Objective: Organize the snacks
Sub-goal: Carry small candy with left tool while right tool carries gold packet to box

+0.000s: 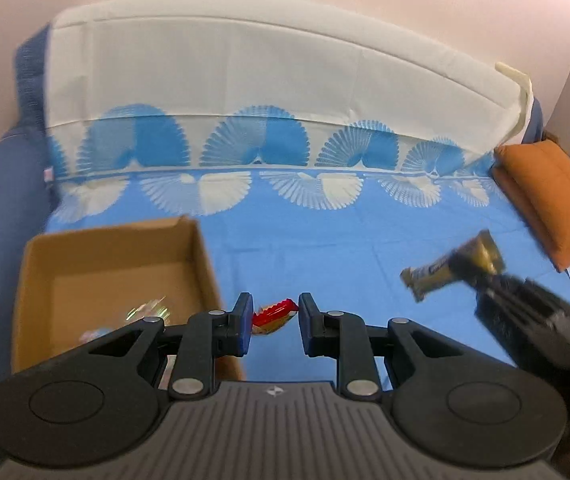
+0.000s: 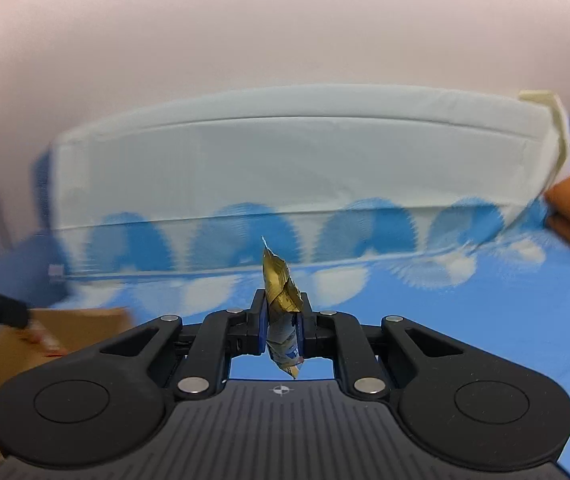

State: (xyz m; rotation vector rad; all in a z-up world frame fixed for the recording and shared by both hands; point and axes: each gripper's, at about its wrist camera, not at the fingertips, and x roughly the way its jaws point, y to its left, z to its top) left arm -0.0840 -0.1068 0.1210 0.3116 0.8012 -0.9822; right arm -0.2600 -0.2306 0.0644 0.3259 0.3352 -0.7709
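On my far left sits the open cardboard box [image 1: 113, 276] on the blue patterned bedsheet [image 1: 325, 248], with a couple of shiny wrapped snacks [image 1: 149, 310] blurred on its floor. My left gripper [image 1: 275, 326] hangs just right of the box, fingers [image 1: 243, 330] set narrow with a red snack packet [image 1: 273, 316] between them; I cannot tell whether the pads actually press on it. Further right, my right gripper [image 2: 281, 330] is up off the sheet, its fingers [image 2: 260, 328] clamped tight on a gold snack bar [image 2: 281, 300], which stands nearly upright in my right wrist view and sticks out past both ends of the pads. An orange cushion [image 1: 553, 196] lies at the far right edge of the bed.
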